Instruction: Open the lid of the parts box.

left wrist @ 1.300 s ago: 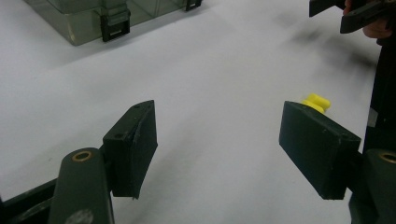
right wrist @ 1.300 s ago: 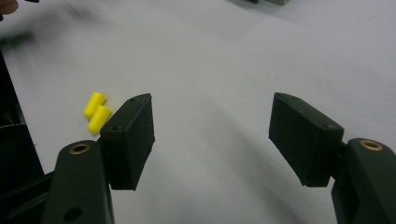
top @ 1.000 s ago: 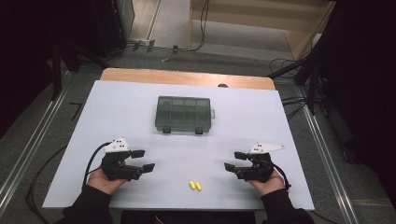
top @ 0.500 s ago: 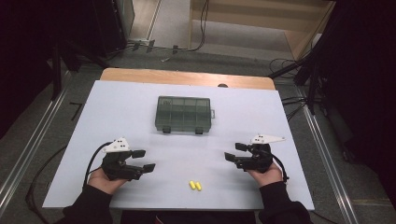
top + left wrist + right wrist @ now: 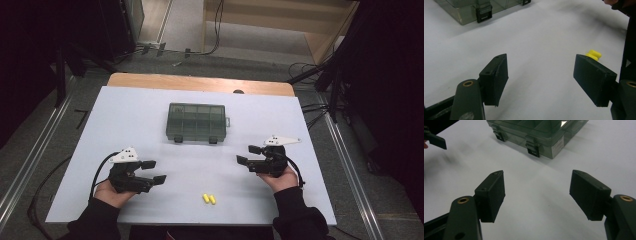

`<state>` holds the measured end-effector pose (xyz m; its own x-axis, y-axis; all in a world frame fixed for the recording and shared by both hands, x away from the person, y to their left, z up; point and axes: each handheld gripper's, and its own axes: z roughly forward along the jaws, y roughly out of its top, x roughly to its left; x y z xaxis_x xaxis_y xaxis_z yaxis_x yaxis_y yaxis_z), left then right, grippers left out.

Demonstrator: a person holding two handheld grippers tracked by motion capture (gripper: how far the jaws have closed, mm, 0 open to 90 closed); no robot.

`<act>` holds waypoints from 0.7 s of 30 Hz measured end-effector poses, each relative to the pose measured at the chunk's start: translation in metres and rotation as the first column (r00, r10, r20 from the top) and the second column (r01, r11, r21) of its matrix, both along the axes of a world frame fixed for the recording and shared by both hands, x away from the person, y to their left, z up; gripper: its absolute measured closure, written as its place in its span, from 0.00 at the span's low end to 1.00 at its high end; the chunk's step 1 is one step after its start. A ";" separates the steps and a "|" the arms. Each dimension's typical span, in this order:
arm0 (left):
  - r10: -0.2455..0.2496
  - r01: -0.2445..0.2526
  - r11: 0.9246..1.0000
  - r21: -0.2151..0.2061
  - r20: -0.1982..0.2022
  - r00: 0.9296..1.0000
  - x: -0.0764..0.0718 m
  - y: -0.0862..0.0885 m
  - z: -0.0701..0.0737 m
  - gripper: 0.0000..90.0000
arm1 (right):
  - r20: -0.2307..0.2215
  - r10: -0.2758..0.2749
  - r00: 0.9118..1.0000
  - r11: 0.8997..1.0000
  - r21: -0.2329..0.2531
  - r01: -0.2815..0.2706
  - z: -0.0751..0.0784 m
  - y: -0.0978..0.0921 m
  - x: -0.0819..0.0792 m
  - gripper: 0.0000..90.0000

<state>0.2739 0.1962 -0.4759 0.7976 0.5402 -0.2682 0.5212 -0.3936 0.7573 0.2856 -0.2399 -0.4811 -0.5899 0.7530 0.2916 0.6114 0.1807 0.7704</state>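
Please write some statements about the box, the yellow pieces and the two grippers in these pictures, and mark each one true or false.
1. The compartment box has its lid closed. True.
2. The yellow pieces lie inside the box. False: they lie on the table, near its front edge.
3. The left gripper is open and empty. True.
4. The right gripper grips a latch of the box. False: it is open, apart from the box.
5. Two latches show on the box's front side. True.

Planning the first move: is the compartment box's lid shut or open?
Shut. The compartment box has its lid flat and both front latches down.
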 end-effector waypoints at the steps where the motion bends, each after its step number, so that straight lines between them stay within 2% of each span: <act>1: 0.000 0.000 1.000 0.000 0.000 1.000 0.000 0.000 0.000 0.31 | 0.000 0.000 1.000 1.000 0.000 0.000 0.000 0.000 0.000 0.30; 6: 0.002 -0.002 1.000 -0.003 -0.003 1.000 0.000 0.000 0.000 0.31 | 0.010 -0.003 1.000 1.000 -0.007 0.003 0.002 0.003 0.007 0.30; 21: 0.002 -0.002 1.000 -0.001 -0.004 1.000 0.001 0.000 -0.001 0.31 | -0.007 -0.009 1.000 1.000 -0.024 0.008 0.006 0.010 0.026 0.30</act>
<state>0.2748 0.1966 -0.4767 0.7953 0.5420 -0.2716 0.5251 -0.3919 0.7555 0.3119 -0.2303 -0.4748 -0.5814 0.7647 0.2780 0.6186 0.1935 0.7615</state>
